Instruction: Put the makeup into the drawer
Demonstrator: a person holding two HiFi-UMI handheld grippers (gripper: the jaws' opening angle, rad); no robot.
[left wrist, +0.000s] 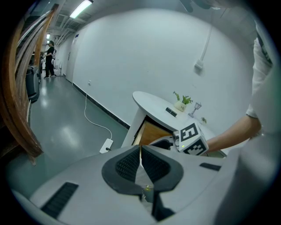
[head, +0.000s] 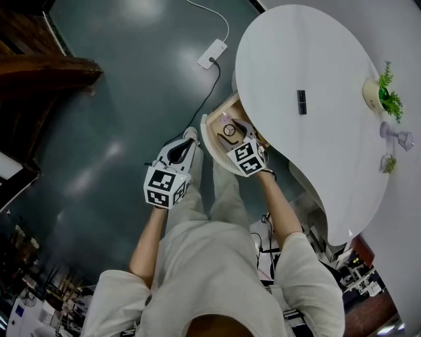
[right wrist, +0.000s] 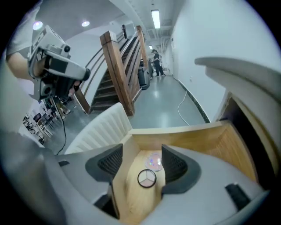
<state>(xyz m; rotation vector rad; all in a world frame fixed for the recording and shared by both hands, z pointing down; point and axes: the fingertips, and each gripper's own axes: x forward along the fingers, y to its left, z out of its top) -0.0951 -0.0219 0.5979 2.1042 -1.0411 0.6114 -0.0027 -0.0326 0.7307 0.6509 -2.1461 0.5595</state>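
The right gripper [right wrist: 141, 153] is hovering, jaws spread, over the open drawer [right wrist: 184, 137], where a round compact [right wrist: 146, 178] and a glittery one [right wrist: 154, 161] are lying clear of its grip, apparently delivered. The left gripper [left wrist: 140, 151] is waiting pressed shut, empty; a dark stick [head: 301, 102], possibly lipstick, is sitting on the table [head: 309, 46].

**Head view.** Dim overall, darkest in the upper-left corner. The floor [head: 131, 118] carries soft, pale reflections of overhead lamps. The white counter [head: 296, 52] is the brightest surface and shows no hard shadows.

**Left gripper view.** Strong fisheye curvature, with a black vignette filling the corners. A strip light [left wrist: 81, 8] glares at the top edge, the wall [left wrist: 145, 57] is evenly lit, and the floor has a dull sheen.

**Right gripper view.** The same barrel distortion bows the stair rail [right wrist: 115, 66]. A ceiling lamp [right wrist: 155, 18] and the spot lamps [right wrist: 85, 23] burn out to white. The wood of the drawer [right wrist: 131, 197] is lit evenly and warmly.
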